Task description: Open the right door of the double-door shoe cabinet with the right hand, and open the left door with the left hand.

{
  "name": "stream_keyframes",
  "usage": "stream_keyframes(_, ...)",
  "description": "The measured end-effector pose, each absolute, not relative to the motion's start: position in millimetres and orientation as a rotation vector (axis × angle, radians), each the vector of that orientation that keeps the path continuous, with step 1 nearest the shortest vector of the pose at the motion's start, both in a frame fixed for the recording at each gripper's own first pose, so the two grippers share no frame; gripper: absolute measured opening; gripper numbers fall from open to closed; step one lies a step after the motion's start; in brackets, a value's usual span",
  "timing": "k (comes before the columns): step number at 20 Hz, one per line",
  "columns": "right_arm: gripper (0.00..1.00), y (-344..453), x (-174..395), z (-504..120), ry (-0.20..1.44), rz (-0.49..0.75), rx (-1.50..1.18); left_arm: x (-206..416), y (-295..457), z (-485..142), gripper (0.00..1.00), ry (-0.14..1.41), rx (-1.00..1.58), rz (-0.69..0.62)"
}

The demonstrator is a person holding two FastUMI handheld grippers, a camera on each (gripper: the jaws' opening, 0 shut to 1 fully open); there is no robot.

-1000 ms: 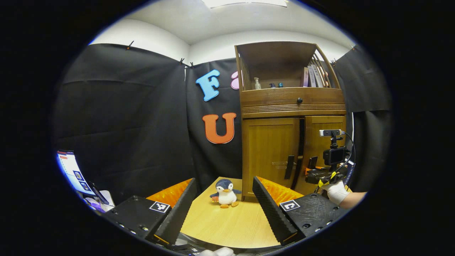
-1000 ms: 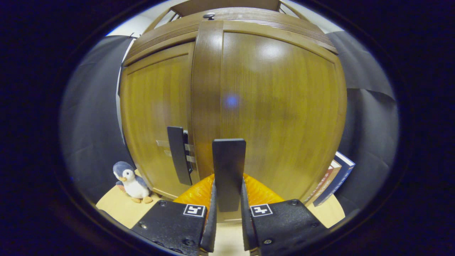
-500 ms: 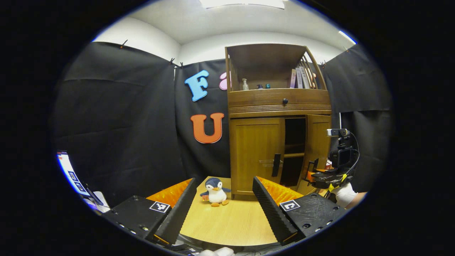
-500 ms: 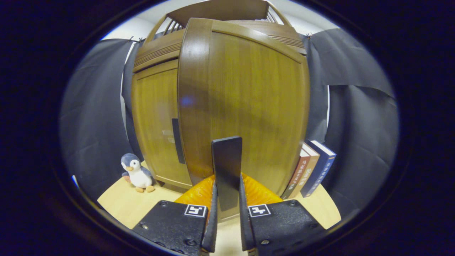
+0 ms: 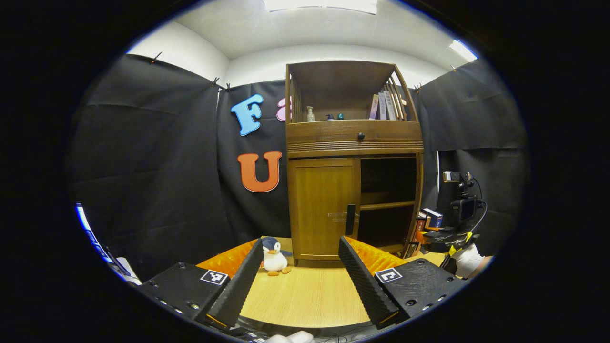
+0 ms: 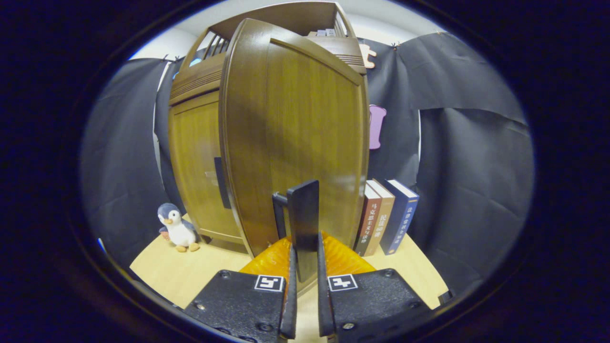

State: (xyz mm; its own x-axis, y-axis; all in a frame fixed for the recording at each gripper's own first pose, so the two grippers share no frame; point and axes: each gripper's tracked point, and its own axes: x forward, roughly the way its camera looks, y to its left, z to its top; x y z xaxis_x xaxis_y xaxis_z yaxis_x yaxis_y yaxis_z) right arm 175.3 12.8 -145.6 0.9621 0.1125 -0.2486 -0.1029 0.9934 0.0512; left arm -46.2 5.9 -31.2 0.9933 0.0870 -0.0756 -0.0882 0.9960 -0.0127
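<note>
Right gripper (image 6: pixel 303 286) pinches the right door's handle (image 6: pixel 303 224) between both fingers, and over the last second it has swung the right door (image 6: pixel 290 133) from barely cracked to wide open, so that in the left gripper view the right half of the cabinet (image 5: pixel 352 138) now shows dark open shelves (image 5: pixel 388 205), with the door edge-on at the far right. In that view the right gripper (image 5: pixel 436 236) and the hand (image 5: pixel 467 259) holding it stand to the right of the cabinet, near the books (image 5: pixel 429 218). Left gripper (image 5: pixel 300 281) hangs spread wide and empty over the near part of the table (image 5: pixel 305 295), well short of the cabinet, which has slid leftward and farther off in its view. Left door (image 5: pixel 324 209) is shut, its handle (image 5: pixel 350 219) at the inner edge untouched; a toy penguin (image 5: pixel 273 250) sits on the table just left of it. By my reading the right-hand half of the task is done or nearly so; what remains is to let go of the right handle and bring the left gripper forward to the left handle, keeping clear of the penguin.
</note>
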Motion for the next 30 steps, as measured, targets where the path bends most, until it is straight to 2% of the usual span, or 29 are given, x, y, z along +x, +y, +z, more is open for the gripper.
stream_keyframes(9,0.13,-41,162,-146,0.26,0.103,0.058,-37,-31,-30,0.96,0.073,-0.008,0.045)
stream_keyframes(12,0.09,-61,158,-144,0.266,0.142,0.028,-32,-57,-26,0.96,0.07,-0.015,0.059)
stream_keyframes(13,0.08,-68,158,-145,0.268,0.157,0.026,-31,-65,-23,1.0,0.064,-0.018,0.068)
stream_keyframes(14,0.08,-76,157,-143,0.27,0.167,0.029,-29,-75,-22,0.96,0.062,-0.022,0.074)
stream_keyframes(17,0.05,-94,162,-145,0.261,0.222,0.005,-26,-104,-25,0.96,0.074,-0.032,0.097)
stream_keyframes(18,0.05,-99,161,-144,0.257,0.243,-0.012,-26,-114,-26,1.0,0.077,-0.037,0.107)
stream_keyframes(20,0.05,-108,163,-144,0.253,0.274,-0.02,-27,-130,-27,0.96,0.085,-0.041,0.127)
stream_keyframes(21,0.05,-114,164,-145,0.252,0.287,-0.015,-28,-136,-26,1.0,0.085,-0.041,0.139)
stream_keyframes(22,0.05,-121,166,-145,0.251,0.294,-0.011,-30,-143,-26,1.0,0.086,-0.04,0.15)
stream_keyframes(23,0.05,-129,169,-146,0.249,0.294,-0.009,-32,-150,-27,0.96,0.088,-0.038,0.158)
stream_keyframes(24,0.05,-139,168,-144,0.246,0.296,-0.009,-35,-155,-25,1.0,0.086,-0.036,0.165)
stream_keyframes(25,0.05,-147,171,-143,0.246,0.3,-0.005,-36,-160,-22,0.96,0.083,-0.031,0.171)
stream_keyframes(26,0.04,-151,175,-146,0.249,0.304,0.005,-38,-164,-21,1.0,0.082,-0.023,0.178)
stream_keyframes(27,0.05,-155,176,-144,0.253,0.312,0.009,-40,-167,-19,0.96,0.079,-0.014,0.183)
stream_keyframes(30,0.04,-159,176,-143,0.254,0.349,0.005,-39,-171,-16,0.96,0.069,0.004,0.191)
